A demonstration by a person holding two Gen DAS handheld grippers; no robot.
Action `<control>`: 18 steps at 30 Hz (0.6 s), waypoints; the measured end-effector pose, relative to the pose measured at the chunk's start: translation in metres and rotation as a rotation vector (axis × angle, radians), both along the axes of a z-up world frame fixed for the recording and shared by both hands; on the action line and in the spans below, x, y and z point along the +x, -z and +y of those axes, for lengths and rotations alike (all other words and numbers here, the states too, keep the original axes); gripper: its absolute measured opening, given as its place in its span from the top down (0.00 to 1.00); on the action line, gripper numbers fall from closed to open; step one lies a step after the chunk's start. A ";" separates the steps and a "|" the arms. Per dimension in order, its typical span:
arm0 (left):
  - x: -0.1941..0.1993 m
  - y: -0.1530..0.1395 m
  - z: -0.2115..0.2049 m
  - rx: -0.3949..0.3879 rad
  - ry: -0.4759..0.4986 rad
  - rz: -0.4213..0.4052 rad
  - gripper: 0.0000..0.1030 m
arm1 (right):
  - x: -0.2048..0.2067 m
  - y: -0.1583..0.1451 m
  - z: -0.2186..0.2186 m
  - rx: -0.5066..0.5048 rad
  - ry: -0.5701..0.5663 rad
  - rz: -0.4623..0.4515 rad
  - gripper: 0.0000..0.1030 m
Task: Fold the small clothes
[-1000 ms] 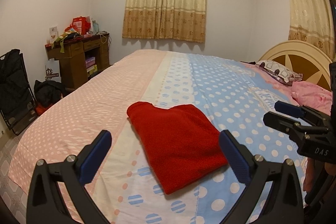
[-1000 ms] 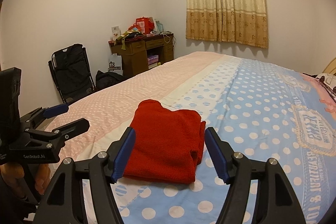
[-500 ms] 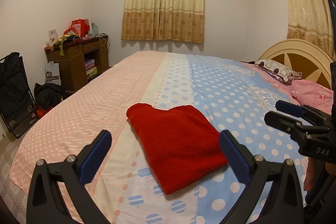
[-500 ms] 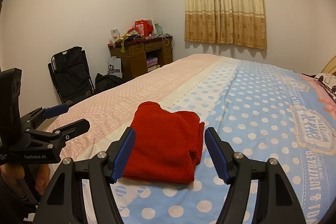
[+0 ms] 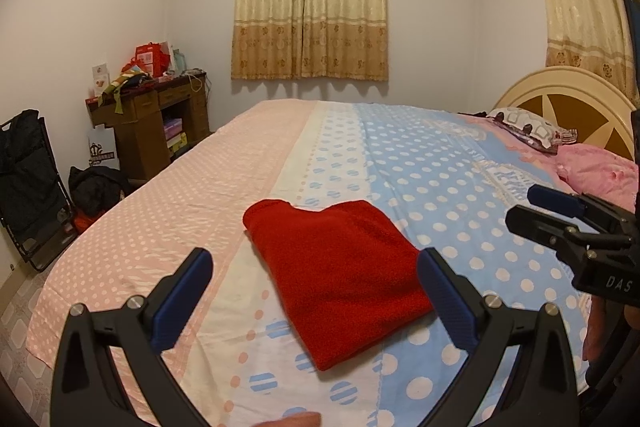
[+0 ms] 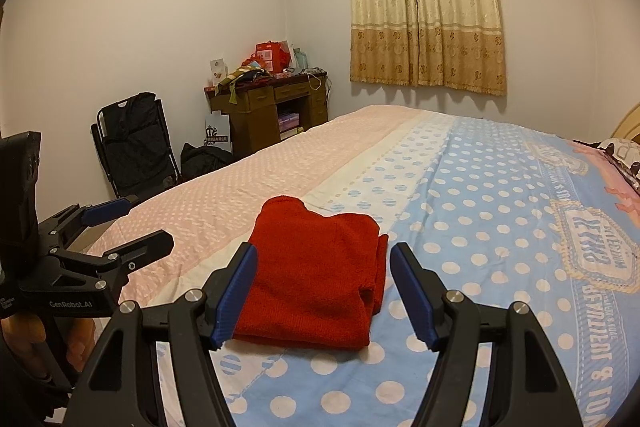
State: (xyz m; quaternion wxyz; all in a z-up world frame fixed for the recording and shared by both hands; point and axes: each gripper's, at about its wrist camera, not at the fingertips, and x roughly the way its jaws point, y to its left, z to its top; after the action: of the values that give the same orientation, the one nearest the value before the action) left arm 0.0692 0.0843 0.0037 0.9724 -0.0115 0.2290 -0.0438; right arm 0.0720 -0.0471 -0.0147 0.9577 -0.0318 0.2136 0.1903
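A red garment lies folded into a compact rectangle on the bed, also in the right wrist view. My left gripper is open and empty, held above the near edge of the bed in front of the garment. My right gripper is open and empty, just short of the garment's near edge. Each gripper shows in the other's view: the right gripper at the right, the left gripper at the left. Neither touches the garment.
The bed has a pink, cream and blue polka-dot sheet. Pillows and a headboard are at the far right. A cluttered wooden desk, a black folding chair and bags stand left of the bed.
Both grippers have lifted and drawn back slightly from the garment. The garment has not moved and both grippers stay open.
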 end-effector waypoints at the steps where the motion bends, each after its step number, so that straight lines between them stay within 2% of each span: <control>1: -0.001 0.001 -0.001 -0.004 -0.001 -0.005 0.00 | -0.001 -0.001 0.000 0.002 0.002 -0.005 0.32; 18: -0.002 0.001 0.001 -0.004 -0.007 -0.029 0.00 | -0.003 -0.002 0.001 0.006 0.001 -0.004 0.32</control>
State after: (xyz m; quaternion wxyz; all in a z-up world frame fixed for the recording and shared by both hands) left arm 0.0671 0.0853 0.0031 0.9757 -0.0134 0.2147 -0.0410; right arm 0.0690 -0.0466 -0.0128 0.9584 -0.0292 0.2110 0.1902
